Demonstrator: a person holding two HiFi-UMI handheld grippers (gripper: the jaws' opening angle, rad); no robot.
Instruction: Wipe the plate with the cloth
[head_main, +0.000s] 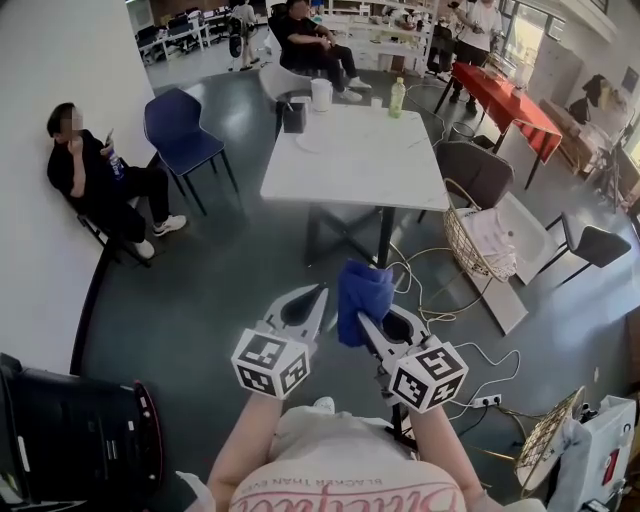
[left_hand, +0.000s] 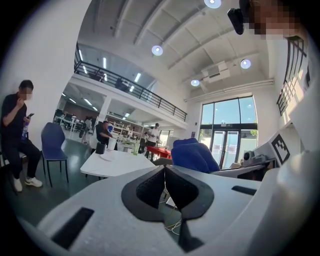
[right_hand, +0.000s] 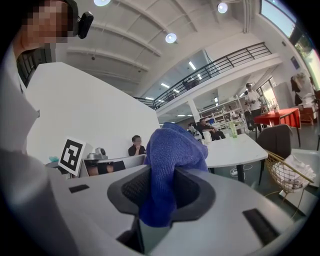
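A blue cloth (head_main: 362, 292) hangs bunched from my right gripper (head_main: 364, 322), whose jaws are shut on it; in the right gripper view the cloth (right_hand: 170, 160) stands up between the dark pads. My left gripper (head_main: 320, 293) is beside it, shut and empty, its pads (left_hand: 155, 187) meeting at the tip. Both are held over the dark floor, well short of the white table (head_main: 380, 175). A pale plate (head_main: 312, 143) lies on the table's far left part, also seen small in the left gripper view as the plate (left_hand: 106, 157).
On the table stand a black box (head_main: 293, 117), a white cup (head_main: 321, 94) and a green bottle (head_main: 397, 97). A blue chair (head_main: 180, 135) and a seated person (head_main: 100, 180) are at the left. A wire basket (head_main: 475, 245), grey chair (head_main: 478, 170) and floor cables (head_main: 445, 305) are at the right.
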